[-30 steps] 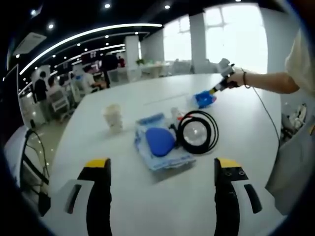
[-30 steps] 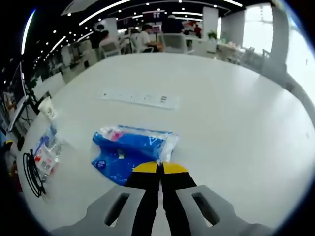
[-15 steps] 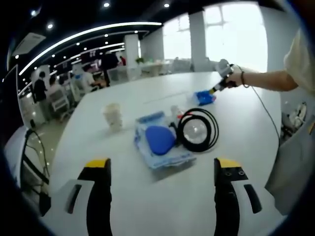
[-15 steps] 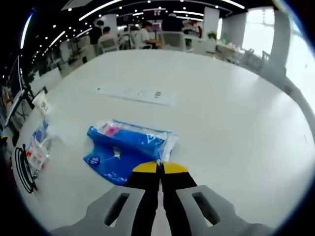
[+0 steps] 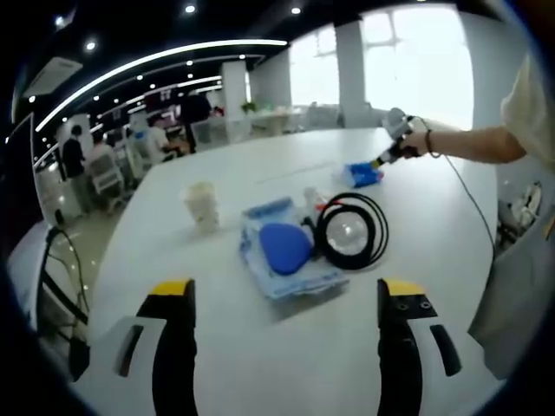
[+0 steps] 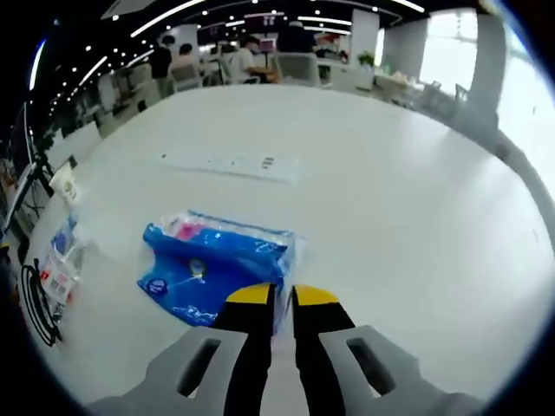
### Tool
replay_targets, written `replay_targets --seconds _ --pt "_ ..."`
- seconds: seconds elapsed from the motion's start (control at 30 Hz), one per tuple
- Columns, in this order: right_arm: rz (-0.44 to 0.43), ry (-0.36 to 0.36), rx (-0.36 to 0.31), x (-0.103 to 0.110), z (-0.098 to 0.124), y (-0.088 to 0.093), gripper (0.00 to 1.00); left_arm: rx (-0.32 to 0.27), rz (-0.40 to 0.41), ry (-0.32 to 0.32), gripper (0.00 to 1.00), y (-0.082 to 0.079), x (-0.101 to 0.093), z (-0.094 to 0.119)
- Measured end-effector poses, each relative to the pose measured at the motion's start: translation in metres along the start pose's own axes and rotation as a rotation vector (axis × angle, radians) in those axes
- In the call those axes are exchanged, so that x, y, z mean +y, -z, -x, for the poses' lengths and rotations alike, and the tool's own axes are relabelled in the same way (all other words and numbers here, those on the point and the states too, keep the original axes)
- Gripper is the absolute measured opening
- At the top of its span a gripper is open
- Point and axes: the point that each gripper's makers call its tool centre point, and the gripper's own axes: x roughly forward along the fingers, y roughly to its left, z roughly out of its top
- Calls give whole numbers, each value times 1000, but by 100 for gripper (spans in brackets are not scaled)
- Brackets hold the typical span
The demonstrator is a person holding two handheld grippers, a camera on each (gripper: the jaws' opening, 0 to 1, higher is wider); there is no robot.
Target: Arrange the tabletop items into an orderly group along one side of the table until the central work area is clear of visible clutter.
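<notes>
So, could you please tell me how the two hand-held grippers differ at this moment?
The left hand-held gripper has its jaws spread wide and holds nothing; the right hand-held gripper has its jaws only slightly parted at the edge of the blue packet. The left sits back from the items near the table edge; the right reaches far across it. Both have black jaws with yellow tips.

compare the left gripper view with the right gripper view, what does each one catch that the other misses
Left gripper view alone: its own open left gripper, the dark blue oval pad lying on its clear plastic wrapper, and a person's hand holding the right gripper.

Right gripper view alone: the long white power strip, and the jaws standing slightly apart at the bag's edge.

Both: the white round table, the blue plastic bag, the white paper cup and the black coiled cable.
</notes>
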Motion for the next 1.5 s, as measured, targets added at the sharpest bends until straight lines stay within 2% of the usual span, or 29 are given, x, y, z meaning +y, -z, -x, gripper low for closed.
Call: replay_targets --seconds 0.1,0.5,0.73,0.83,1.0,1.27,1.5 --pt "-22 5 -15 -1 4 -4 16 1 3 -3 84 0 0 0" --pt "-25 25 -54 0 17 -15 58 -18 1 -3 93 -6 -1 1" --pt "-21 -18 -84 15 30 -24 80 -33 29 12 99 -11 -6 0" --pt "-21 -56 -112 26 37 -29 84 -35 26 21 99 -12 -8 0" --pt "-10 -101 -113 46 48 -28 93 -43 32 25 99 -15 -9 0" --pt "31 -191 -142 80 67 -28 99 -53 39 28 99 -18 -10 2" --pt "56 -240 -139 105 82 -22 99 -50 33 38 99 -18 -13 2"
